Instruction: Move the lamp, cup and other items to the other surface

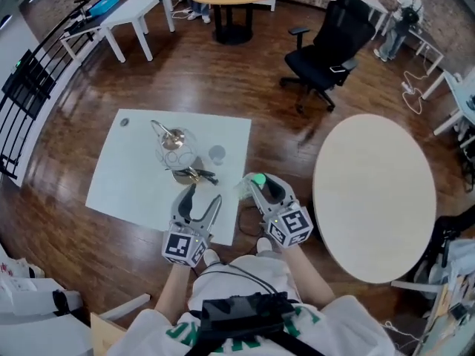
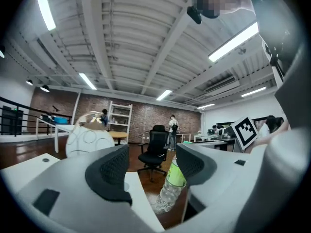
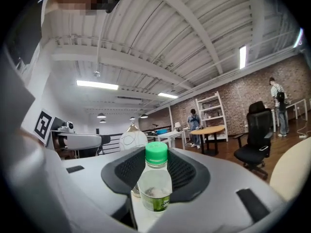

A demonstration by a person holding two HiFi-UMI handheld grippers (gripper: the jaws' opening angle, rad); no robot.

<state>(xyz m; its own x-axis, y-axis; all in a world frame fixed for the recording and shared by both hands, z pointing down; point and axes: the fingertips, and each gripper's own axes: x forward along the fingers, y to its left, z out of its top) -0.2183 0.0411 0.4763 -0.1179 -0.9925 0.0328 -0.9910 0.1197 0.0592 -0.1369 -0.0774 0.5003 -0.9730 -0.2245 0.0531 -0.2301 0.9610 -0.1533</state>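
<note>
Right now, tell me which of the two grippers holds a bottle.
The right gripper: its jaws are clamped on the green-capped bottle. The left gripper's jaws stand apart, gripping nothing.

Bright, even light poured down from the ceiling strip lights (image 2: 233, 41), which glared white in both gripper views. Fisheye bending curved every edge, the corners went black, and the nearest surfaces looked soft. The wooden floor (image 1: 245, 80) carried a faint sheen.

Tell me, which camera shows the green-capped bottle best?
The right gripper view: the bottle stands centred and close, cap and label clear, gripped by the right gripper. The left gripper view shows it tilted. The head view shows little beyond its green cap.
</note>
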